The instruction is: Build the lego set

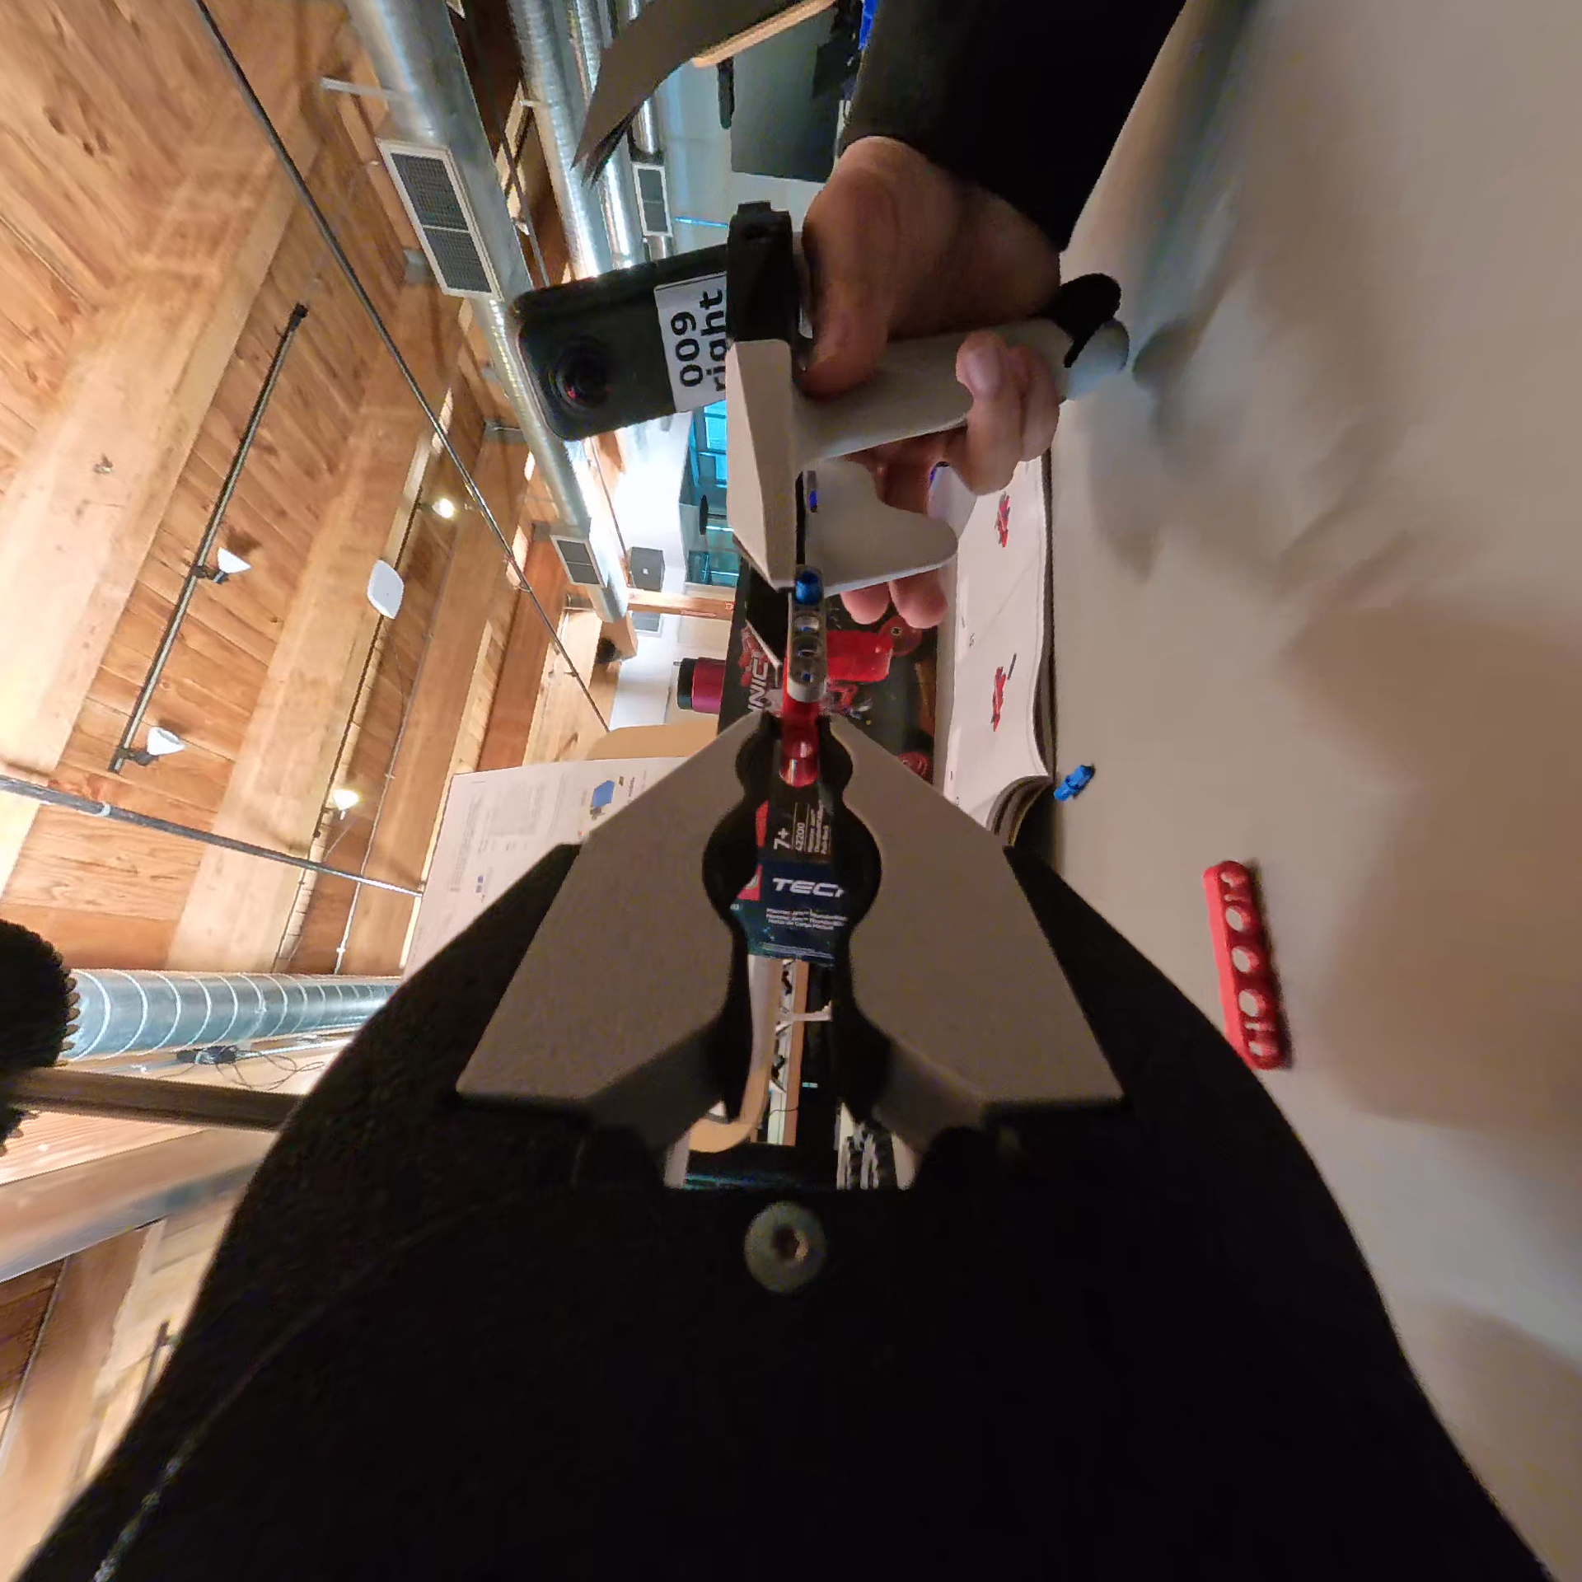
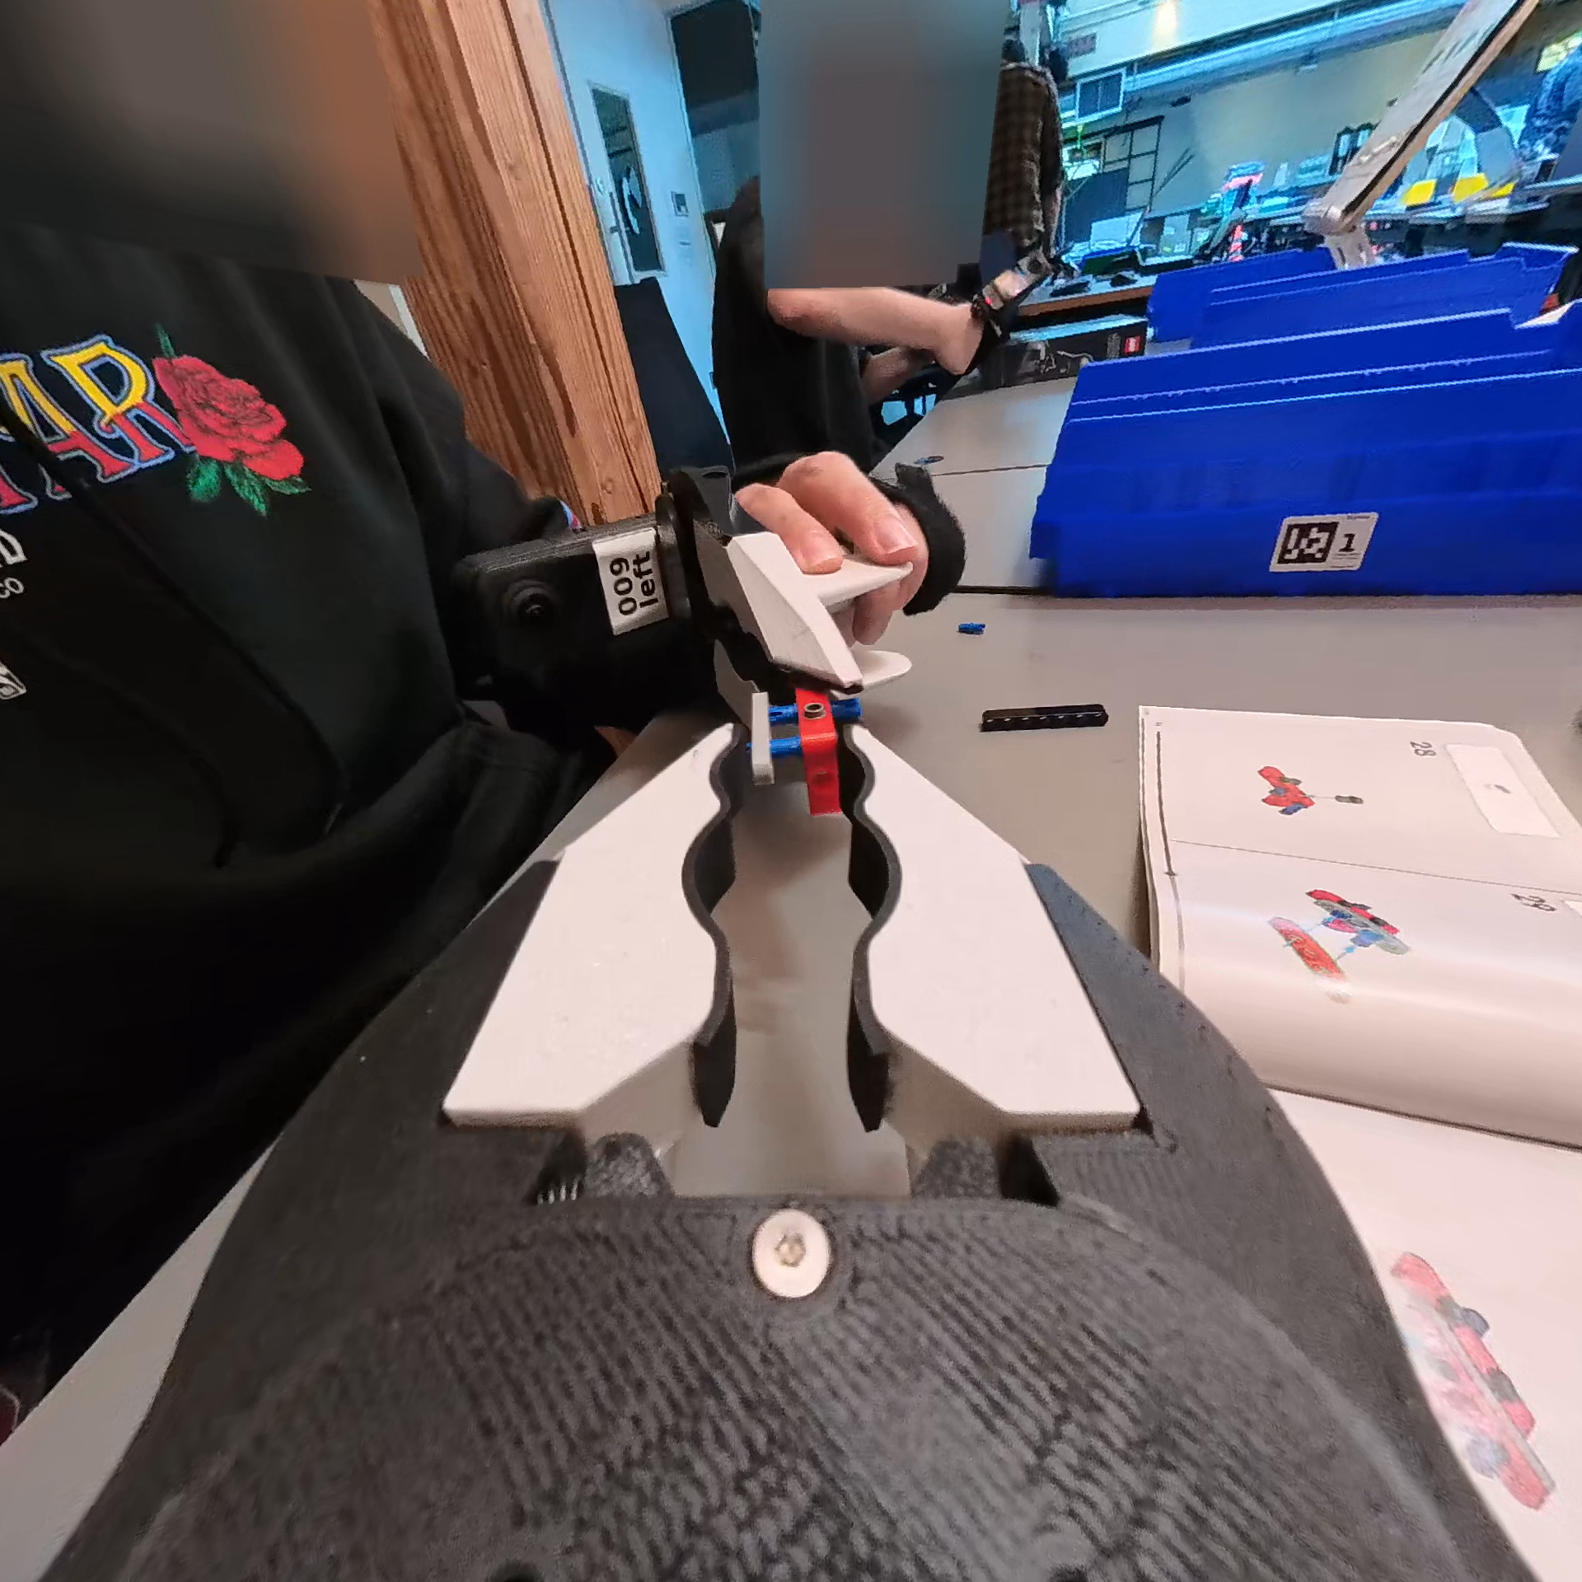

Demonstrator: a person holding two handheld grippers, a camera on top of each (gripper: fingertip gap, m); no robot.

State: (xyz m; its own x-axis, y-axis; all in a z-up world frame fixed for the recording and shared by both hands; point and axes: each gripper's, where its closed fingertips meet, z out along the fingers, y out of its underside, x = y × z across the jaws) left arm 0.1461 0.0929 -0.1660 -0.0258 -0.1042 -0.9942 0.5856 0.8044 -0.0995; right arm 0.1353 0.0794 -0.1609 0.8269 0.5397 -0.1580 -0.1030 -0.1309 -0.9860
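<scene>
A small lego assembly hangs above the table's near edge: a red beam, blue pins through it and a light grey piece on the pins' left end. My left gripper is shut on the red beam; in the right wrist view it comes down onto the beam from above. My right gripper is closed across the assembly, one fingertip against the grey piece, the other at the pins' right end. In the left wrist view it sits at the blue pin end.
An open instruction booklet lies to the right. A black beam and a tiny blue piece lie beyond it. Blue bins stand behind. A loose red beam and a blue pin lie on the table. Left and right tips are no more than a few centimetres apart.
</scene>
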